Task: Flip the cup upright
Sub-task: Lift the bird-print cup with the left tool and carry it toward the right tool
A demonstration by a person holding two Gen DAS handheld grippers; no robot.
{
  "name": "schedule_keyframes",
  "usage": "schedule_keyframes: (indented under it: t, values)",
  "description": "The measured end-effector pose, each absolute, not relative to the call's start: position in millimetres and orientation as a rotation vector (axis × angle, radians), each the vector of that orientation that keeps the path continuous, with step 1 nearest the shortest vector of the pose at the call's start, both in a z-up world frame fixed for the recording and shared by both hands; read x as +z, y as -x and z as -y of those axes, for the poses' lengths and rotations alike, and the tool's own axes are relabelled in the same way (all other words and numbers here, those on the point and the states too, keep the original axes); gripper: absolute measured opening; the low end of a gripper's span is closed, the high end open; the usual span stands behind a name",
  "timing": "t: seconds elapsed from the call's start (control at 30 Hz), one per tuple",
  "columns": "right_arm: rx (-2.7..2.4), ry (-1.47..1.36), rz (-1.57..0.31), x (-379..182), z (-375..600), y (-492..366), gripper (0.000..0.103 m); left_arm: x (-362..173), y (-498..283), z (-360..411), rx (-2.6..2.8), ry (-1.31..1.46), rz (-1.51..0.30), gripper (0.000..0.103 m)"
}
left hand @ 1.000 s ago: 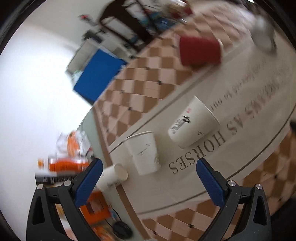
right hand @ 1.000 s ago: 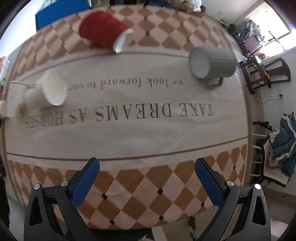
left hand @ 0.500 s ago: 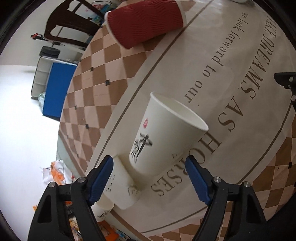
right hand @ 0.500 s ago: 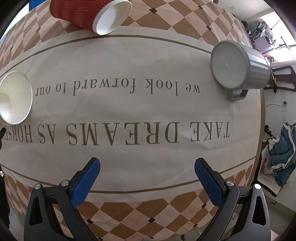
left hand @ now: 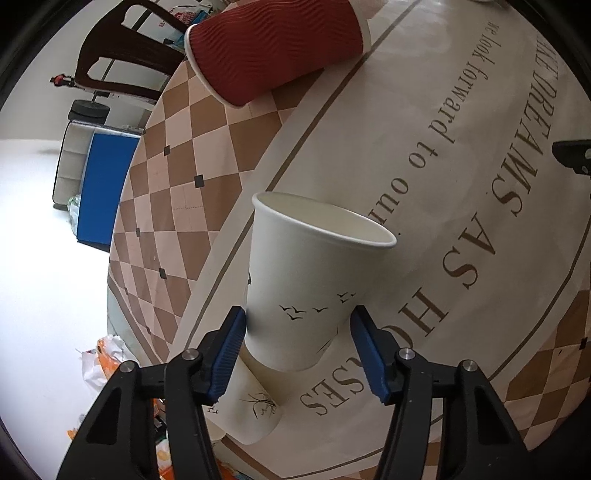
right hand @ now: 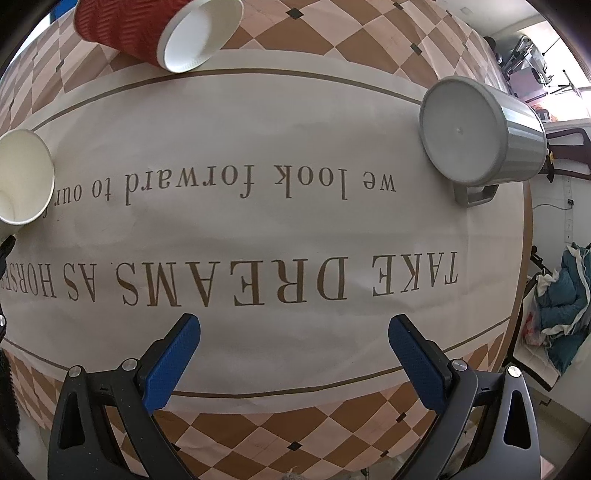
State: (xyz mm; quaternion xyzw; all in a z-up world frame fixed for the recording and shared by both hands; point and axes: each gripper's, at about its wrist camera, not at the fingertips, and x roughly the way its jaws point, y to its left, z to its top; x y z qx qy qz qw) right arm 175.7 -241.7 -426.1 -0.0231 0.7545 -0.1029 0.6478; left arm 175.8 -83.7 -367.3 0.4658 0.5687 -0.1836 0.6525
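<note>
Left claw (left hand: 297, 325) grips the white cup (left hand: 306, 284) on the lettered tablecloth (right hand: 295, 229); right claw (right hand: 293, 332) gapes.

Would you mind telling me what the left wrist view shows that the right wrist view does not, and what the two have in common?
Only the left wrist view shows the left gripper, its pads either side of the white paper cup, a second white cup behind it, and a dark chair.

Only the right wrist view shows the right gripper, open over bare cloth, and the grey mug lying on its side.

Both show the white paper cup, the red ribbed cup on its side, and the lettered tablecloth.
</note>
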Motion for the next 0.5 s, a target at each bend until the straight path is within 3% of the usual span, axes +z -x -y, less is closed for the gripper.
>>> schedule_keyframes:
  t: [0.5]
  values:
    - [-0.291, -0.008, -1.711, -416, 275, -147, 0.103, -332, -157, 73, -0.275, -0.666, -1.453, 0.055]
